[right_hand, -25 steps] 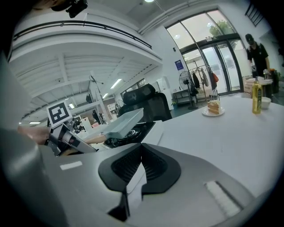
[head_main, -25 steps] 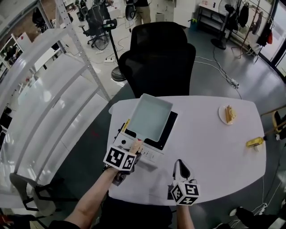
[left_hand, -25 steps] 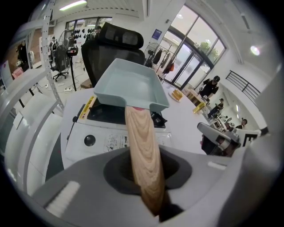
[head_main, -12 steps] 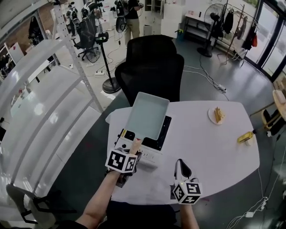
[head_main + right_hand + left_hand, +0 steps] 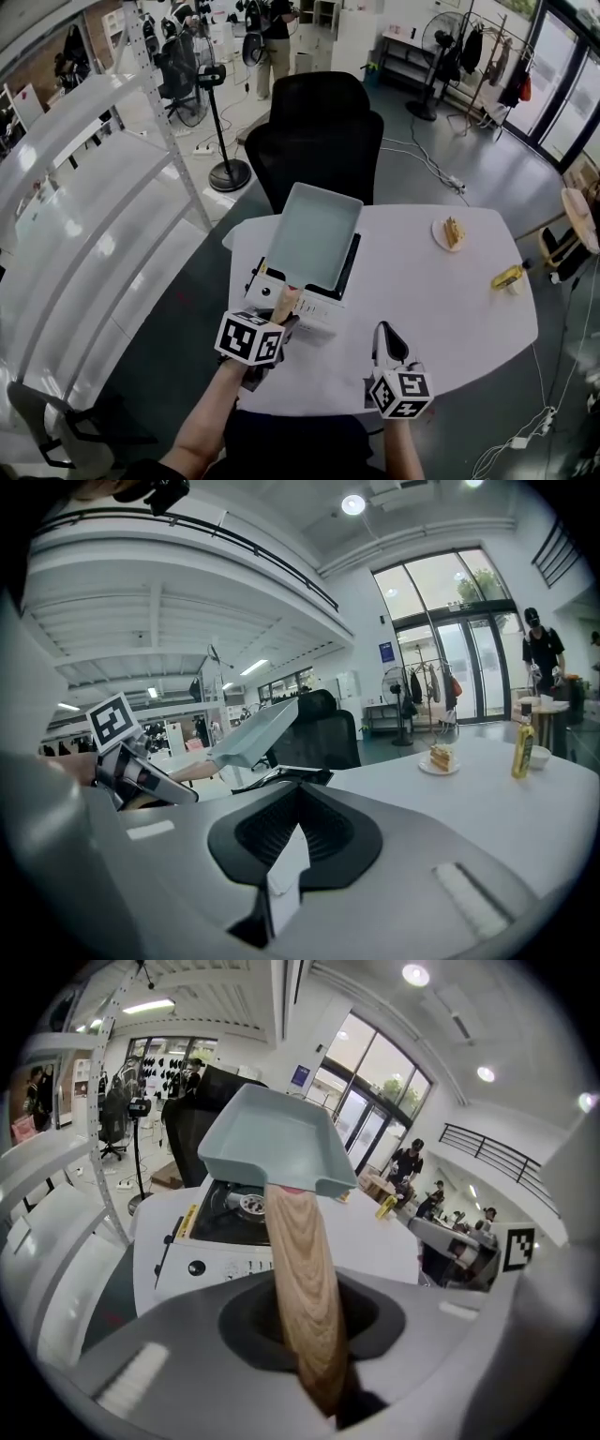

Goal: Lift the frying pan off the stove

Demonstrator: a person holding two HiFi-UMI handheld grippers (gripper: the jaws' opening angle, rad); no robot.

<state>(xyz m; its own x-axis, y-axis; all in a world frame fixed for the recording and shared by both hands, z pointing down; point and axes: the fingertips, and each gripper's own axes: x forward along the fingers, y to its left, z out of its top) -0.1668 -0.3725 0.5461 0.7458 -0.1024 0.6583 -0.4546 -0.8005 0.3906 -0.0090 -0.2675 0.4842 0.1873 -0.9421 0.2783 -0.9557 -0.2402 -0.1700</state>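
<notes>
Starting with the left tool [image 5: 279, 322]: clenched tight on the wooden handle [image 5: 302, 1269] of the frying pan [image 5: 314, 234], squeezing right onto the wood, with the handle running straight out from between the jaws. Holding that squarish, pale greenish-grey pan up in the air, clear of the stove [image 5: 319, 306], just above the black cooktop and with the far end tipped up. Can see the burner [image 5: 246, 1206] underneath it in the left gripper view, plus a clear gap under the pan in the right gripper view.

Over to the right tool [image 5: 390, 345]: clenched as well, jaws together, gripping nothing from the task. Showing a thin white strip in the seam, can't tell whether that's part of the tool or not. Hanging near the front edge of the bench [image 5: 422, 309], well apart from pan and stove.

Moving further out: white stove body with a knob on the front panel, sitting on the left part of the white bench. Way over on the far right side, a small plate with a slice of cake [image 5: 453, 232], and near the right edge a yellow bottle [image 5: 507, 277]. Beyond the bench, a black office chair [image 5: 319, 131] right behind the stove, and white shelving [image 5: 84, 206] off to the left.
</notes>
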